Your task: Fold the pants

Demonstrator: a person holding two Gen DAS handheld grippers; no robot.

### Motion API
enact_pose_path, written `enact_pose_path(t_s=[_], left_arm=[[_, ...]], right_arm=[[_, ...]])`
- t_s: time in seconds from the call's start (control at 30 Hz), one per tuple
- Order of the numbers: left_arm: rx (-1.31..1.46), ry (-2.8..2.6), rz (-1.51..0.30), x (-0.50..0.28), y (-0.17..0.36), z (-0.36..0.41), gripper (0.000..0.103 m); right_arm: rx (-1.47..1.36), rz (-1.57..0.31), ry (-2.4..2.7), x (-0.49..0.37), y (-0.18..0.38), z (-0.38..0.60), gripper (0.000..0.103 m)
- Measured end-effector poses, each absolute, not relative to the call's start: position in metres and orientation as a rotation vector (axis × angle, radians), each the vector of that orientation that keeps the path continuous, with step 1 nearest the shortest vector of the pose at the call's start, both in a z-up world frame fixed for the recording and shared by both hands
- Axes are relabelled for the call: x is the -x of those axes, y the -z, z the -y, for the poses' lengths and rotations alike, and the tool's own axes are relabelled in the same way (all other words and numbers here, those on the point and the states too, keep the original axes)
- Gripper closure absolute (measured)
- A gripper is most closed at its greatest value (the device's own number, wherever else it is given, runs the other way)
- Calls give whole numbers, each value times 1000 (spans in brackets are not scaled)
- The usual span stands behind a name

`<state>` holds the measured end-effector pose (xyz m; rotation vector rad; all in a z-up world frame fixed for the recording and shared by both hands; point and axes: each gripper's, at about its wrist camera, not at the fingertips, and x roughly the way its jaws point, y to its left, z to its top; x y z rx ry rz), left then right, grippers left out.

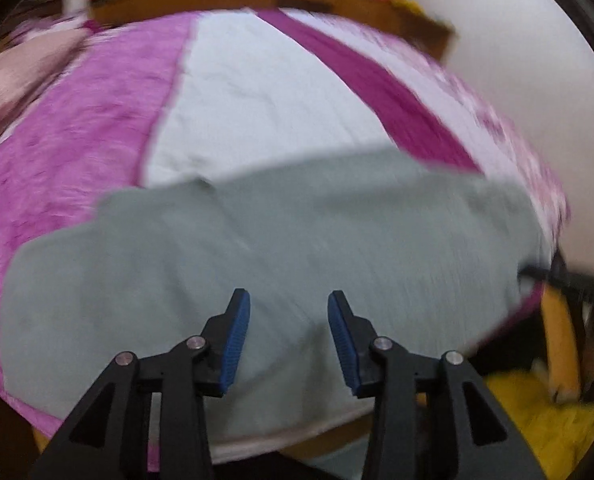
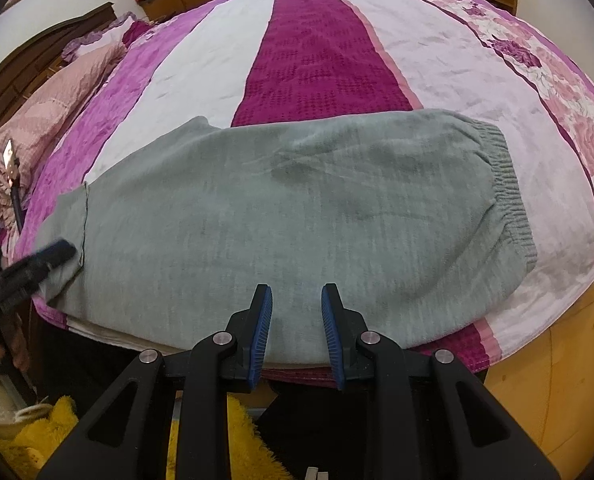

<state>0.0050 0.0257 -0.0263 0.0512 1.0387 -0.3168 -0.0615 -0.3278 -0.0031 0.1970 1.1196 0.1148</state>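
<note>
The right hand-held gripper [image 2: 297,320] hangs nearest, jaws apart and empty. Just ahead of it lie the grey pants [image 2: 281,216], flat across the near edge of the bed [image 2: 317,60], waistband [image 2: 509,184] to its right. The left hand-held gripper [image 1: 289,336] is likewise parted, nothing clamped. Fabric appears soft, light, limp; waistband or hem corners judged the best hold.

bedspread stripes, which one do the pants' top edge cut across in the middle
The dark magenta stripe down the bed's centre; the grey pants cover its near end, with white stripes on either side.
</note>
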Motion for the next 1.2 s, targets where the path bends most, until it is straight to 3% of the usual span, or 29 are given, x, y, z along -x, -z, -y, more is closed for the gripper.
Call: enact_pose_path(t_s=[0.27,0.33,0.37,0.4,0.77,1.0,1.2], left_arm=[[-190,276,-1041,1,45,-14,61],[-166,267,-1034,1,46,-19,75],[-161,251,-1028,1,45,-24,92],[-147,240,-1033,0,45,-30,100],[31,-23,-882,29,-8,-125,101],[172,-239,-877,45,11,-204,101],[250,-256,-908,52,34,-223,100]], right_arm=[[-233,-1111,-90,65,2,342,84],[-235,-1107,-91,66,1,343,84],[-235,-1104,-91,67,1,343,84],[-236,-1102,-89,67,0,344,84],[-197,-1097,-91,70,-11,334,84],[-160,-1125,-112,67,-9,322,84],[-149,-1143,-107,66,-6,318,84]])
